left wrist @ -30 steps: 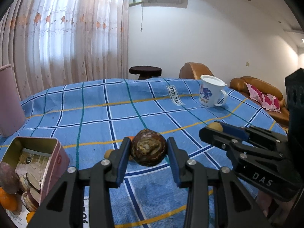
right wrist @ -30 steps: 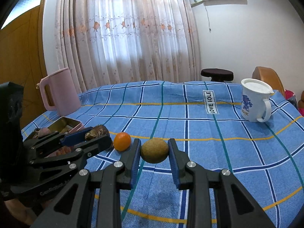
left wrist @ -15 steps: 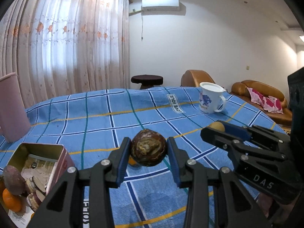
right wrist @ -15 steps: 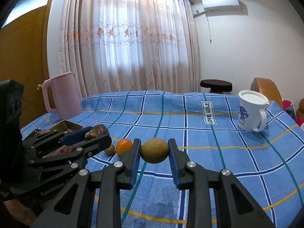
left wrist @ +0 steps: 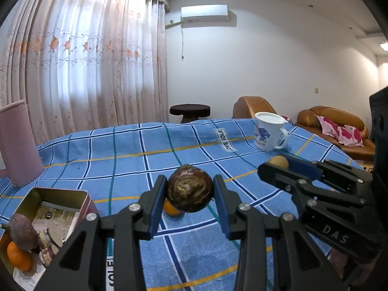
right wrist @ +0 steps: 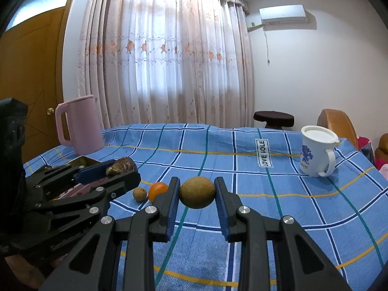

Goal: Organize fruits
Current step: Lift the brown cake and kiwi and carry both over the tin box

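My left gripper [left wrist: 189,191] is shut on a dark brown mottled fruit [left wrist: 189,191], held above the blue checked tablecloth [left wrist: 121,167]. My right gripper [right wrist: 197,192] is shut on a tan kiwi-like fruit [right wrist: 197,192]. Each gripper shows in the other's view: the right gripper [left wrist: 272,167] with the tan fruit [left wrist: 278,162] at right, the left gripper [right wrist: 126,169] with the brown fruit [right wrist: 121,166] at left. A small orange [right wrist: 157,190] and a small brown fruit [right wrist: 140,194] lie on the cloth. An open tin [left wrist: 60,194] at lower left holds a purple fruit [left wrist: 23,230] and an orange [left wrist: 18,255].
A pink jug [right wrist: 80,126] stands at the back left of the table, just beyond the tin. A white lidded mug [right wrist: 317,154] stands at the back right. A sofa [left wrist: 339,131], a brown chair [left wrist: 254,106] and a dark stool [left wrist: 189,111] are behind the table.
Both grippers have tipped upward a little, so the table sits lower in both views. The fruits stay gripped. The small brown fruit beside the orange has come into sight in the right wrist view.
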The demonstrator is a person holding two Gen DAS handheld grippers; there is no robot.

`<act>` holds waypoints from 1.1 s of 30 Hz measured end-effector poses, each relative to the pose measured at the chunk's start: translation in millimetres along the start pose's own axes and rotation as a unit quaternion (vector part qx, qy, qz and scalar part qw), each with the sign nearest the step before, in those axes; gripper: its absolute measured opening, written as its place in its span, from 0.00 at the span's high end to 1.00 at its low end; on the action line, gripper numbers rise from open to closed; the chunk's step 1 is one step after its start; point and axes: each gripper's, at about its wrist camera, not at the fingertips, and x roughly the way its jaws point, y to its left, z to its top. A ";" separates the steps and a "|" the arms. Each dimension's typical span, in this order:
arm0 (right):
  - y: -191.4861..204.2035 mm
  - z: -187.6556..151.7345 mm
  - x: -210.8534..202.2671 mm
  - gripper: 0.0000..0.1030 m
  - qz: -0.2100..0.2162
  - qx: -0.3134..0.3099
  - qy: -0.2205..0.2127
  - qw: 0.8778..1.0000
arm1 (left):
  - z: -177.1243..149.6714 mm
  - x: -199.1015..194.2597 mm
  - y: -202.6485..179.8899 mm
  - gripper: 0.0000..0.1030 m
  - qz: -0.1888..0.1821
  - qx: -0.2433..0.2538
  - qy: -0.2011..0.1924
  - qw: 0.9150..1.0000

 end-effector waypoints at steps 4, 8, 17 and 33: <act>3.2 1.3 -2.1 0.70 0.000 -0.008 -0.006 1.000 | -0.3 -1.4 0.4 0.61 0.001 0.000 -0.002 1.000; 5.7 1.9 1.4 0.70 0.005 -0.012 0.004 1.000 | -0.8 -4.3 4.6 0.61 0.002 -0.003 0.004 1.000; 28.0 10.1 10.5 0.70 0.034 -0.021 0.014 0.999 | -1.5 -16.6 29.8 0.61 0.019 -0.013 0.016 1.000; 142.7 41.8 35.6 0.70 0.160 -0.087 0.020 0.983 | -10.5 -66.9 127.9 0.61 0.104 -0.062 0.032 0.992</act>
